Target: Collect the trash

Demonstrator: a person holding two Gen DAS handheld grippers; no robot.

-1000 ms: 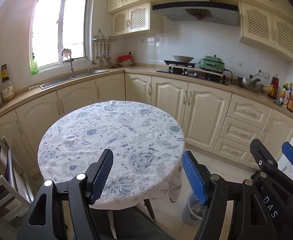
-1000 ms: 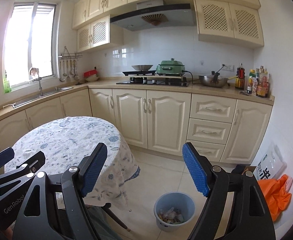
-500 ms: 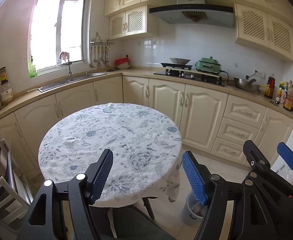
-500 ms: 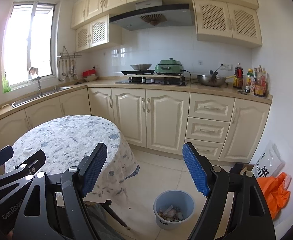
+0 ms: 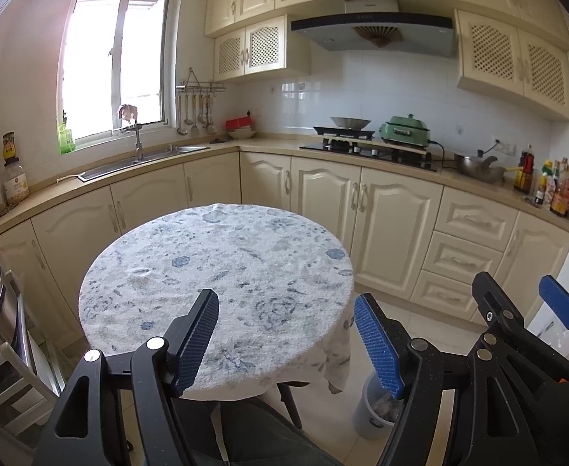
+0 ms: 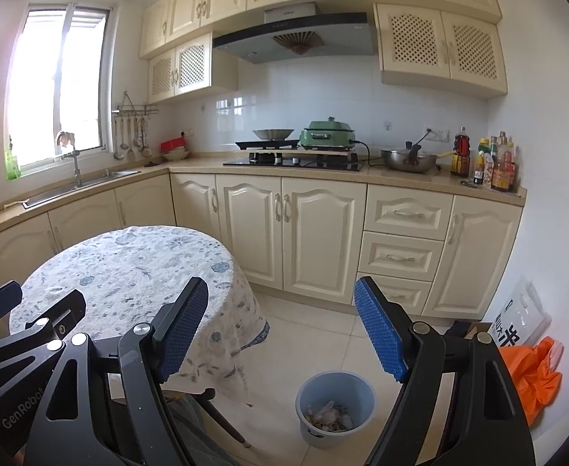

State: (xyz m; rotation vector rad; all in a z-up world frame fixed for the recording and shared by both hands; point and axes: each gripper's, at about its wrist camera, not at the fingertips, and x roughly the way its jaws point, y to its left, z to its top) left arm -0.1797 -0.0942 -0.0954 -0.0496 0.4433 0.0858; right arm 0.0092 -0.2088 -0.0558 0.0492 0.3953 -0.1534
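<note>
The round table [image 5: 214, 272], covered by a blue-and-white patterned tablecloth, fills the centre of the left wrist view. No trash is visible on its top. Judged from this, the collecting step is at or near its end, and the step in hand is a check of the surfaces before finishing.

The blue waste bin [image 6: 335, 407] stands on the tiled floor just beside the table's draped edge, upright and uncovered. The collected trash [image 6: 329, 415] lies in its bottom as a small pile of crumpled scraps.

An orange plastic bag [image 6: 533, 376] lies against the wall on the right, beside a white printed bag. Whether either counts as trash cannot be told; the operator should confirm before approaching.

The left gripper [image 5: 288, 343] hangs over the near table edge, jaws apart, nothing between the pads. The right gripper [image 6: 280, 332] points toward the floor above the bin, jaws likewise apart and empty.
</note>
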